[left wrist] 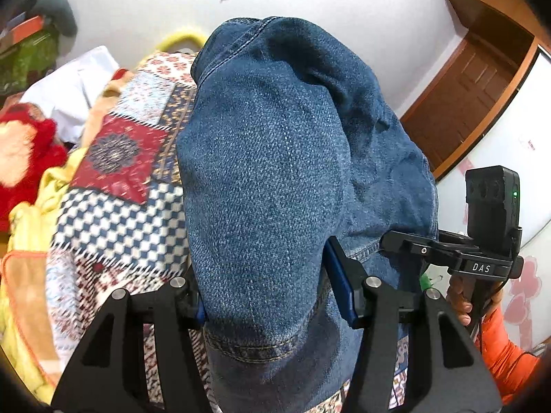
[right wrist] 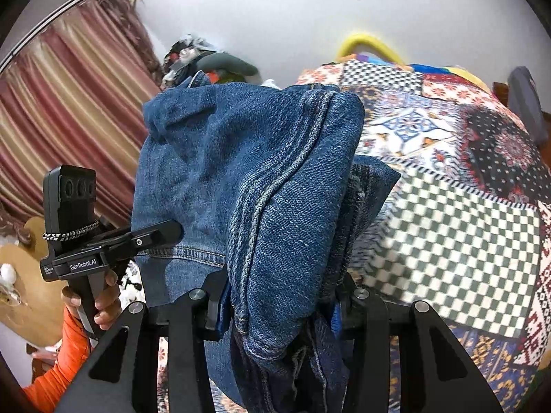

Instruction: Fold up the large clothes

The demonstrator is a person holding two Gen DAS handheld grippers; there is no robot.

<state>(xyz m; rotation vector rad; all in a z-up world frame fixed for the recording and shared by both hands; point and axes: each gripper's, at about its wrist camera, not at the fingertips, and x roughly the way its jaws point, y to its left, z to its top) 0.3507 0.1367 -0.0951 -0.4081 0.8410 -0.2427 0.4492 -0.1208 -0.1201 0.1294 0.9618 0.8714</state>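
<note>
Both tongs, left gripper [left wrist: 272, 296] and right gripper [right wrist: 279, 306], clamp folds of the blue jeans [left wrist: 275, 158], which we hold raised above the bed.

At lower centre of each wrist view we see denim pinched between the black fingers; in the left view the other tool's finger [left wrist: 406, 241] also meets the cloth at right centre. Jeans fill the middle of both frames. Behind them we see the patchwork bedspread [right wrist: 447, 206], a striped curtain [right wrist: 69, 103] at upper left, and a wooden door [left wrist: 471, 96] at upper right.

White wall [right wrist: 258, 27], striped curtain [right wrist: 69, 103], wooden door [left wrist: 471, 96]
</note>
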